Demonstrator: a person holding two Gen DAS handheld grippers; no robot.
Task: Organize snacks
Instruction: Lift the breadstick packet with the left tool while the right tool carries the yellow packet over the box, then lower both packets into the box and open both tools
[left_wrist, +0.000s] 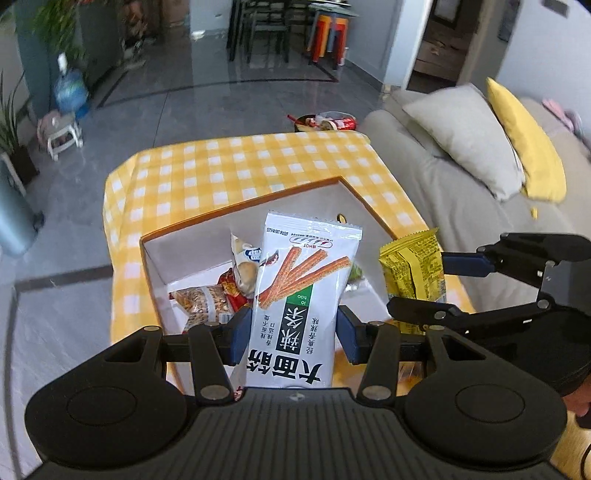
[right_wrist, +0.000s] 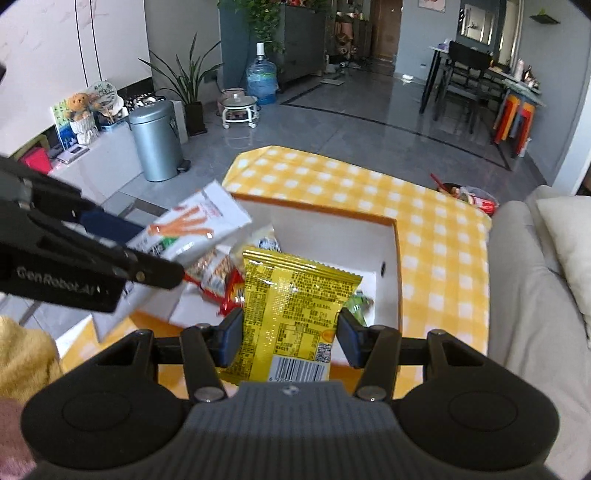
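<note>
White packet, yellow packet, one box

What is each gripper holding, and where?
Left gripper: white spicy-stick snack packet, clamped across its lower half. Right gripper: yellow foil packet, likewise.

Right claw clamped on a crinkly yellow foil snack packet, barcode end nearest the camera. Below it sits an open white cardboard box with an orange rim on the yellow-checked table, loose snacks inside. At left, the left claw grips a white packet printed with orange sticks.
</note>
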